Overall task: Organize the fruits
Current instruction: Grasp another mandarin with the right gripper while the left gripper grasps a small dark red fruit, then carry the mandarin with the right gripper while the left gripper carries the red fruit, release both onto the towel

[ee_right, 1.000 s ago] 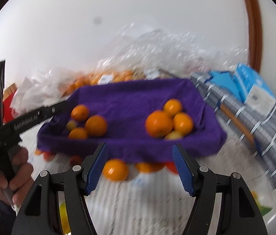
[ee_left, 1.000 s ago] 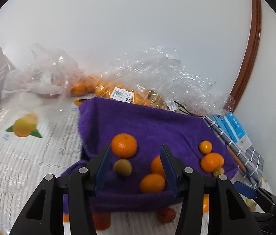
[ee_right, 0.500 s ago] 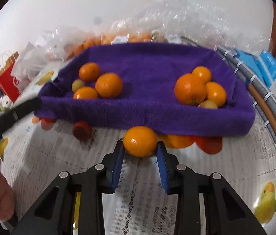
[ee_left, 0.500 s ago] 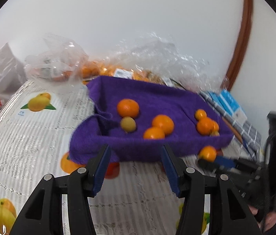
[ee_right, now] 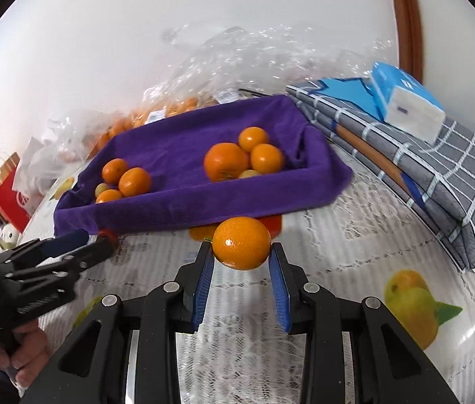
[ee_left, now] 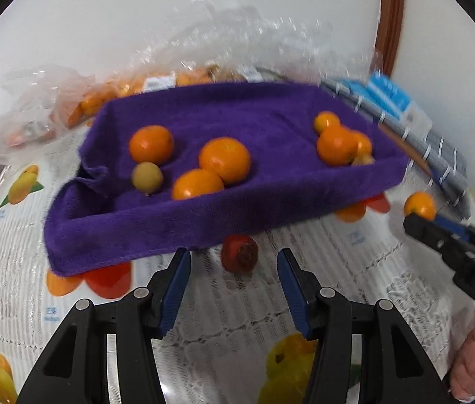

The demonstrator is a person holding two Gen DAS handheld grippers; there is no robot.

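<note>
Right wrist view: right gripper (ee_right: 241, 252) clamped on an orange (ee_right: 241, 247), held just above the counter (ee_right: 355, 269) in front of the purple tray (ee_right: 183, 208), a towel-lined bin. Inside it, two groups: approx 4 fruits at 9 o'clock, 4 more toward 2 o'clock, incl. a big orange (ee_right: 226, 161). Left gripper (ee_right: 79, 245) shows at 9 o'clock of this view, low near the tray's front corner.

Left wrist view: left gripper (ee_left: 234, 281) is wide open, nothing between its fingers; a small dark-red fruit (ee_left: 239, 253) sits on the counter just ahead of it at 12 o'clock, touching or nearly under the tray edge. The held orange shows at 3 o'clock w/ the right gripper behind it.

Step, as I read it: pick done on the right side, carry-to-tray in hand. Next move prob. calls for lifting the orange over the front wall, then letting go among the 2 o'clock group w/o knocking the others. Left side looks lined up on the red fruit; it would need to go fwd and close.

Writing: "DAS" partly legible on the right gripper body in the left view; tablecloth has small blue print, unreadable. White barcode labels on the plastic bags (ee_right: 156, 114) behind, too blurred to read.
</note>
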